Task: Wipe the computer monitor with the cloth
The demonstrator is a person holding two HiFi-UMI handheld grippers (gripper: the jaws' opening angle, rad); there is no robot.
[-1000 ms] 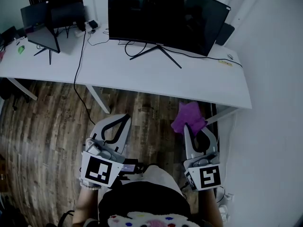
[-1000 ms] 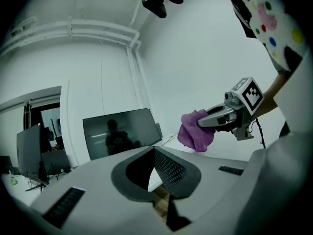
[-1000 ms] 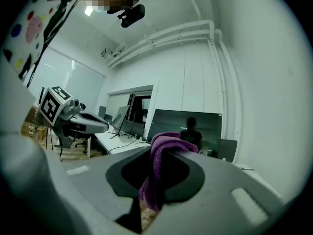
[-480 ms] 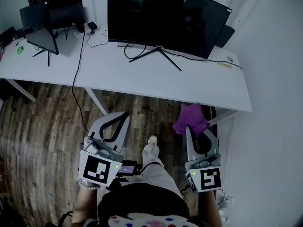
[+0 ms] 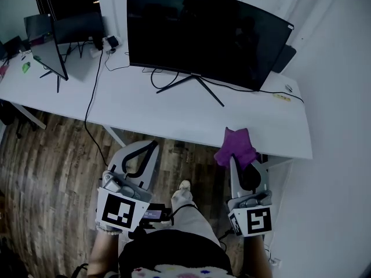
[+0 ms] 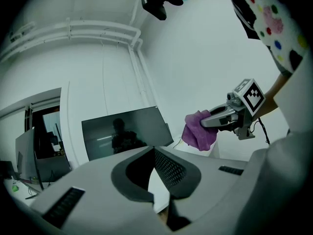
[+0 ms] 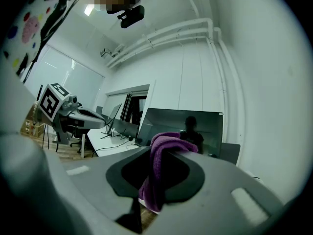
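Monitor [image 5: 206,33] stands upright at the far side of the white desk [image 5: 174,112], its dark, slightly curved screen facing the person and its long axis running left to right. The cloth [image 5: 236,146], a purple wad, is pinched in the right gripper [image 5: 239,158]. That gripper's own view shows the jaws pressed onto a fold, with the rest bunched over the tips and hanging below them. Cloth and gripper hover at the near edge of the desk, towards its right end. From there the screen lies straight ahead and somewhat to the left, well apart, with the bare desk top and the monitor's stand between.

The left gripper [image 5: 152,146] hangs low over the wooden floor, short of the desk, its jaws pressed together on nothing. It is the farther of the two from the screen. I judge the wipe not yet begun. The right gripper has to carry the cloth forward and up to the right part of the screen, then sweep leftwards along its length.
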